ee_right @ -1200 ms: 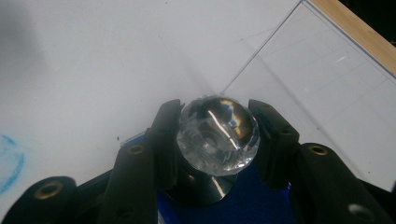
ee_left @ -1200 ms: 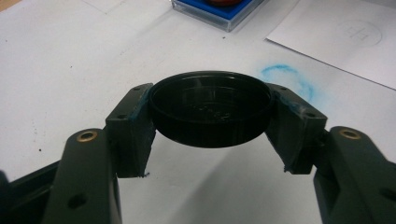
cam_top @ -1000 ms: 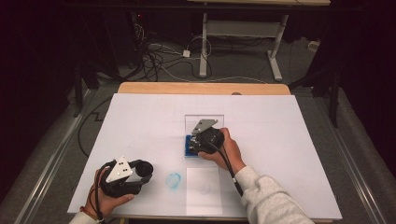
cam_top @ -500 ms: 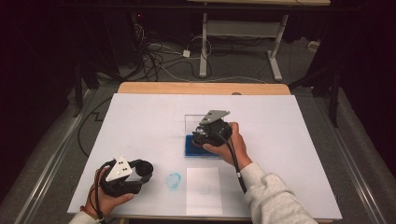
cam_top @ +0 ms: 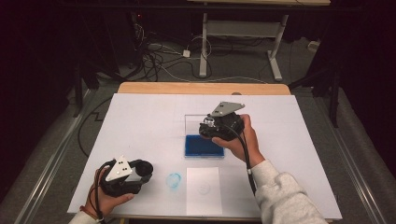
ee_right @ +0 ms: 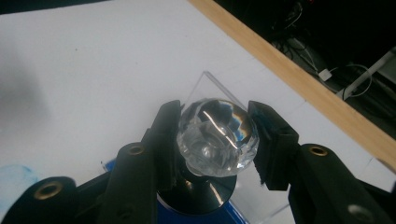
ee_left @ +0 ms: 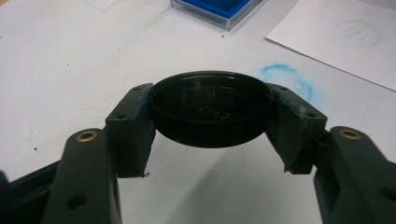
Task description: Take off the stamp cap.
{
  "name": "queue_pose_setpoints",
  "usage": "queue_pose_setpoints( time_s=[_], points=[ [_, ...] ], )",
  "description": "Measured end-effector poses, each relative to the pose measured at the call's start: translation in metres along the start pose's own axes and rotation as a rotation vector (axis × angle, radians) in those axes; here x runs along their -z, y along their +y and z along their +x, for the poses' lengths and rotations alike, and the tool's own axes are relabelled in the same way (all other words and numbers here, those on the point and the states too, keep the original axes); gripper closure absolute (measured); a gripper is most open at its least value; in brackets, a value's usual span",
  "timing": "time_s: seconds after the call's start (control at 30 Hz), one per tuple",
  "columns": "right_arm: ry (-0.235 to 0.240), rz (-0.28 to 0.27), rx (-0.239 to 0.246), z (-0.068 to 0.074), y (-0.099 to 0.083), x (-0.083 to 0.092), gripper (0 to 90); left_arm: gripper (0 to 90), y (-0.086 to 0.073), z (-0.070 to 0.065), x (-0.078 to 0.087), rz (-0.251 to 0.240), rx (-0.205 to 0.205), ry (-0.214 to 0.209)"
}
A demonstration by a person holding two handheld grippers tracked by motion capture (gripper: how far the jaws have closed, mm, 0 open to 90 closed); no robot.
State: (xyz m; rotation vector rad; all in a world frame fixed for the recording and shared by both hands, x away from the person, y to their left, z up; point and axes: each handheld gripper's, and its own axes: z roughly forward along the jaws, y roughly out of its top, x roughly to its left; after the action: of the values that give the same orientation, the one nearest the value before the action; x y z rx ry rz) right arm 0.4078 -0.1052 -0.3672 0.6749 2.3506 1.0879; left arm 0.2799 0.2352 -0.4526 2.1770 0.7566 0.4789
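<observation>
The right claw pinched a slick, likely fragile faceted stamp knob at three and nine o'clock, while the left claw clamped its light, stiff black cap.

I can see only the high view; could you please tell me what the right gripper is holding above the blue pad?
Observer: The right gripper is shut on a clear faceted knob that has a round black base beneath it.
Operator: Thank you. And on the other side?
Observer: The left gripper clamps a shallow round black cap, with its hollow side facing the camera.
</observation>
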Motion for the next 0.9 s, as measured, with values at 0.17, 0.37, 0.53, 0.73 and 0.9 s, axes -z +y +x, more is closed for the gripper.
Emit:
queue_pose_setpoints(
  time_s=[0.17, 0.37, 0.53, 0.73, 0.9],
  points=[
    [-0.011, 0.044, -0.006, -0.002, -0.015, -0.009, 57.2, 36.6, 0.000, 0.000, 0.000, 0.002, 0.000, 0.000],
    [0.004, 0.087, -0.021, -0.002, -0.032, -0.023, 57.2, 36.6, 0.000, 0.000, -0.001, 0.007, -0.004, -0.004],
    [0.013, 0.111, -0.030, 0.000, -0.041, -0.031, 57.2, 36.6, 0.000, 0.000, -0.001, 0.007, -0.005, -0.006],
    [0.030, 0.124, -0.046, 0.003, -0.047, -0.034, 57.2, 36.6, 0.000, 0.000, -0.001, 0.013, -0.007, -0.003],
    [0.033, 0.127, -0.042, 0.004, -0.049, -0.038, 57.2, 36.6, 0.000, 0.000, -0.002, 0.014, -0.008, -0.006]
  ],
)
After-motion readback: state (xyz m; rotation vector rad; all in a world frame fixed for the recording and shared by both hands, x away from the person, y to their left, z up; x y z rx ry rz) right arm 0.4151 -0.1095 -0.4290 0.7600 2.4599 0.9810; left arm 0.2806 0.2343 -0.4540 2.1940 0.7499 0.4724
